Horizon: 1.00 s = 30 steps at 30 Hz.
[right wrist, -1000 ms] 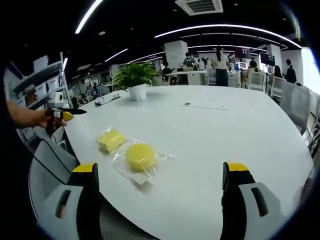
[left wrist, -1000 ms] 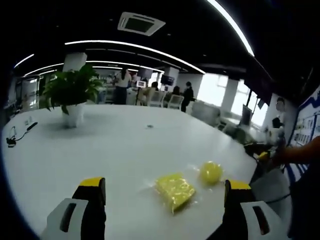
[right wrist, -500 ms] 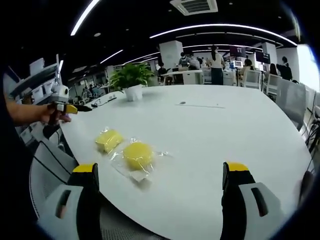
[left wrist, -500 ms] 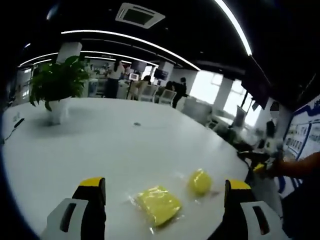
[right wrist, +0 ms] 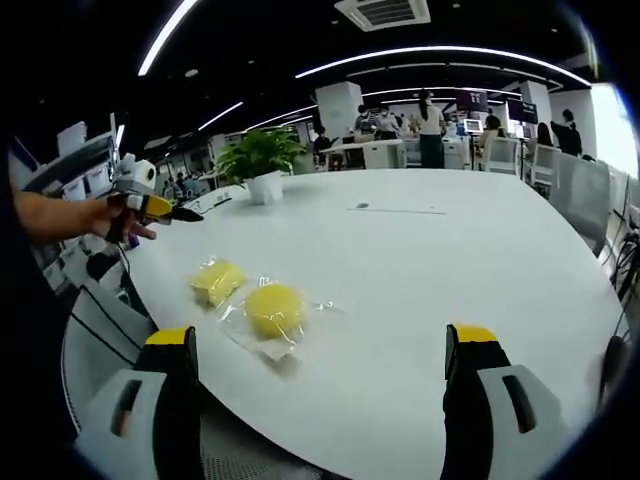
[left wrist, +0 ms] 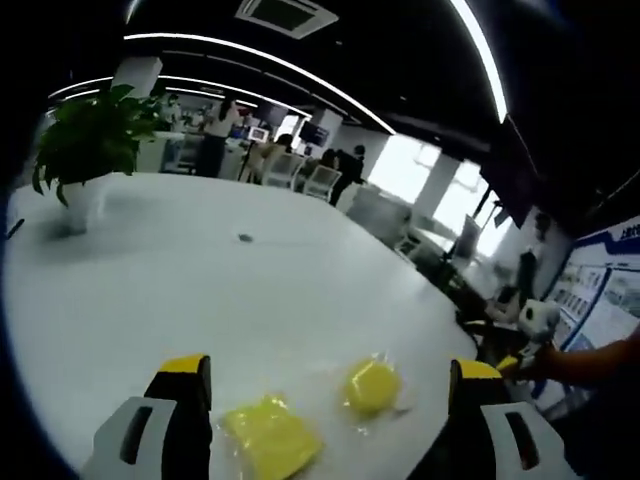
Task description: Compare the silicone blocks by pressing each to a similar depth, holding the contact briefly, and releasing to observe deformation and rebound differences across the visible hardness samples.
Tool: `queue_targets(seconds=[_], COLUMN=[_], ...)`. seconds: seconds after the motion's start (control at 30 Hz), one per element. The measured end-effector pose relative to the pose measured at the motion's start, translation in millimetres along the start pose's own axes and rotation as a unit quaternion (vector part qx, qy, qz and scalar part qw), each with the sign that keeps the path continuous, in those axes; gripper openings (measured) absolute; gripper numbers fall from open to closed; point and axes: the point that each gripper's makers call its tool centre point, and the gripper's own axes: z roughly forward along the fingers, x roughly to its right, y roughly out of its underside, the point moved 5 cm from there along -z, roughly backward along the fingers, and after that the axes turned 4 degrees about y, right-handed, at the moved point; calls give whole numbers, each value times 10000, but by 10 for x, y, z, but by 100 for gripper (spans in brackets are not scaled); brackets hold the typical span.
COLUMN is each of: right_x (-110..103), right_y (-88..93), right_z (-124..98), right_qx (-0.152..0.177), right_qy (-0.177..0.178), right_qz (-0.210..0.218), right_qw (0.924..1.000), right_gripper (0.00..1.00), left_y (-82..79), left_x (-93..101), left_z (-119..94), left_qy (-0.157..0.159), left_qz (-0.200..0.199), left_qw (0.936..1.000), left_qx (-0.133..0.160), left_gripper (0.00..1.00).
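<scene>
Samples: square block [right wrist: 217, 281] and round block [right wrist: 274, 308], both bagged, side by side near the table [right wrist: 450, 260] edge for back-to-back presses.
Left gripper [left wrist: 328, 395]: jaws apart, empty, above the blocks.
Right gripper [right wrist: 318, 365]: jaws apart, empty, clear of them.

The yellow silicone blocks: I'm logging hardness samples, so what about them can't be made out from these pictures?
- Square block, left gripper view: near end cut off by the picture's bottom edge; motion blur smears its surface.
- Round block, right gripper view: clear wrapper glare hides its surface texture.
- Hardness markings: none readable on either block; too small and blurred.
- Left gripper, seen in the right gripper view: too small to tell its jaws' state.
</scene>
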Motion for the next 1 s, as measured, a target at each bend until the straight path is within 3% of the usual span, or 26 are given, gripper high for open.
queue_targets(seconds=[0.13,0.23,0.37,0.47,0.57,0.73,0.8,1.0], right_x=[20,18,8,8,18,26,27,41], right_y=[2,22,36,25,3,-1,5,26], right_z=[-5,-5,-10,-6,1,8,11,15], right_qx=[4,-77,-110,-112,-80,-86,-77,-87], right_qy=[-15,-45,-97,-124,-151,-159,-170,-169], right_qz=[4,-156,-145,-131,-78,-63,-45,2], right_qw=[10000,9998,9998,9998,9998,9998,9998,9998], right_gripper=[96,96,96,96,96,96,96,96], left_y=[36,5,-35,-10,93,231,273,353], left_x=[46,98,144,200,155,66,-1,24], left_z=[145,253,388,543,655,798,825,964], left_qy=[135,224,298,579,516,427,217,342], left_qz=[-151,-686,-773,-881,-979,-1219,-1238,-1427], left_qw=[9995,9972,9964,9942,9926,9890,9886,9839], left_qx=[-230,-216,-186,-233,-508,-718,-823,-1023], left_gripper=[100,100,97,99,99,96,95,90])
